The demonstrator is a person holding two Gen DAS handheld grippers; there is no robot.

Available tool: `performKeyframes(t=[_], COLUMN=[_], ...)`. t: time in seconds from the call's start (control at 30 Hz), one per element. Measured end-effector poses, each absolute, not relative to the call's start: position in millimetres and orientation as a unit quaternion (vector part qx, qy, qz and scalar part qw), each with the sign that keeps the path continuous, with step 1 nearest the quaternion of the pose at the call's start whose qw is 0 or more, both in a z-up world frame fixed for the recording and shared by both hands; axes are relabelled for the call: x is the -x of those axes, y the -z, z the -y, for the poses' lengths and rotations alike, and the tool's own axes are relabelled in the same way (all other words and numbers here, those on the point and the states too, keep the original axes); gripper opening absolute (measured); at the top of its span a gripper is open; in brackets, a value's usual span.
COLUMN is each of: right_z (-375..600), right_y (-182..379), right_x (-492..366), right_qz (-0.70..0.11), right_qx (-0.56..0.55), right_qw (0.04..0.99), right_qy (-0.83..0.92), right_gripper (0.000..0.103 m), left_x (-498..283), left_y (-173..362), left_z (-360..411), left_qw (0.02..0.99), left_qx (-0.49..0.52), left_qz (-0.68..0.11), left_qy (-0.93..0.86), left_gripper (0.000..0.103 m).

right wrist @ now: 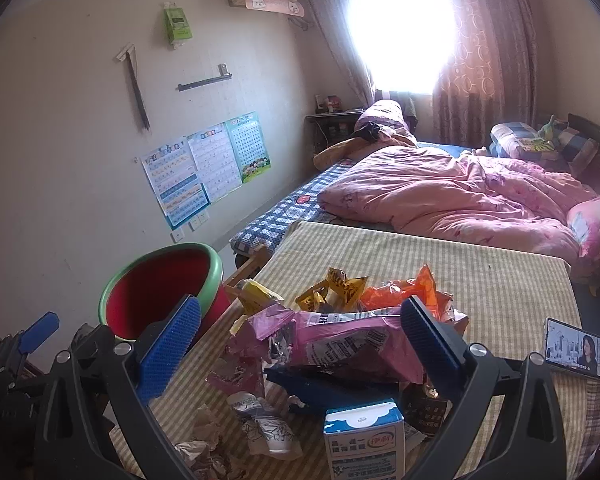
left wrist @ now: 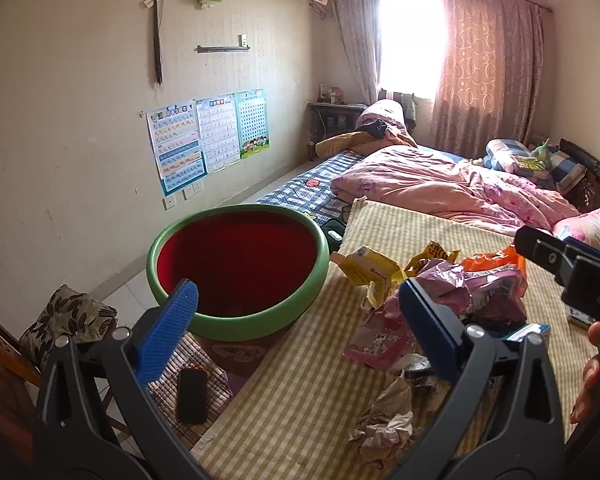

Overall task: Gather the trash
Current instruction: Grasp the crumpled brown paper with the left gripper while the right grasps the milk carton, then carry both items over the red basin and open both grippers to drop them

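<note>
Right wrist view showed the right gripper spread wide and empty around the pink wrapper at frame centre, probably to seize it; the left gripper, also wide and empty, waited near the red bin, centre left.

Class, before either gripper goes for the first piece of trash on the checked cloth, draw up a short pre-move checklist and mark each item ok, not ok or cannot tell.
1. Left gripper open and holding nothing: ok.
2. Right gripper open and holding nothing: ok.
3. Green-rimmed bin upright, mouth unobstructed, beside the table's left edge: ok.
4. Bin has room: ok, its red inside looks bare, though the very bottom is hidden.
5. Pink wrapper sits between the right gripper's fingers, on top of the pile: ok.
6. Non-trash kept out of the way: not ok; a lit phone lies on the table to the right of the pile.
</note>
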State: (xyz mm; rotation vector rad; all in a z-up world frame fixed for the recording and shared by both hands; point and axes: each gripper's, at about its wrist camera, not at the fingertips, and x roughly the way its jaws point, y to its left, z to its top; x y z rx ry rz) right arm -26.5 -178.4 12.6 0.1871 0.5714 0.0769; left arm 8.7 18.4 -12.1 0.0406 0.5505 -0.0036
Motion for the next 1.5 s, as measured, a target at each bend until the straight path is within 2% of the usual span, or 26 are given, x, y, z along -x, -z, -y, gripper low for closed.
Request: performKeyframes(t=[0.2,0.33,0.53,0.6,0.8,0.93,1.03,1.07,1.37,1.5], right_z=[178.2,180.9,191.3,197.7,211.9,218.3,220.5,221.0,216.5,197.6], right_y=[-6.6,9.5,42.4,56.7,82.4,91.9,95.3,94.0,26.2,8.1], right_x=[30.2,37.5,56.9,59.9,62.0,61.3,60.6,59.4,64.5,48.5], right_qz=[-0.292,-0.322,-0.373,-0.398,-0.432,-0.448,-0.457,-0.459,-0.366,-0.35], right_qx=[-0.09,-0.084,-0.075,-0.079,-0.107,-0.123,-0.141,-0.144,-0.149,-0.151], right_qw=[0.951,0.94,0.922,0.912,0.894,0.884,0.875,0.874,0.912,0.915], right_qy=[-0.052,-0.075,-0.078,-0.069,-0.051,-0.052,-0.071,-0.073,-0.109,-0.135], right_gripper=[0.096,0.096,0.096,0.092,0.085,0.075,0.058,0.057,0.057,0.057], left_x=[-5.9,-1.4,7.7,6.2,-8.1,-11.9,-9.6,-8.2,-4.7,-14.8], left_y=[14.8,28.4,65.0,78.5,110.3,123.9,123.2,121.8,77.2,57.7], left_z=[-21.9,-21.6,-4.5,3.3,13.1,9.1,7.6,7.8,-11.0,-31.5], left_qw=[0.961,0.951,0.917,0.905,0.872,0.856,0.853,0.855,0.891,0.912], left_qx=[-0.021,-0.026,-0.062,-0.066,-0.046,-0.006,0.003,0.0,0.016,0.02], left_qz=[-0.274,-0.305,-0.375,-0.396,-0.457,-0.481,-0.481,-0.477,-0.416,-0.382], left_qy=[0.01,0.053,0.123,0.141,0.169,0.187,0.201,0.201,0.183,0.149], left_gripper=[0.099,0.098,0.088,0.086,0.069,0.054,0.036,0.034,0.032,0.032])
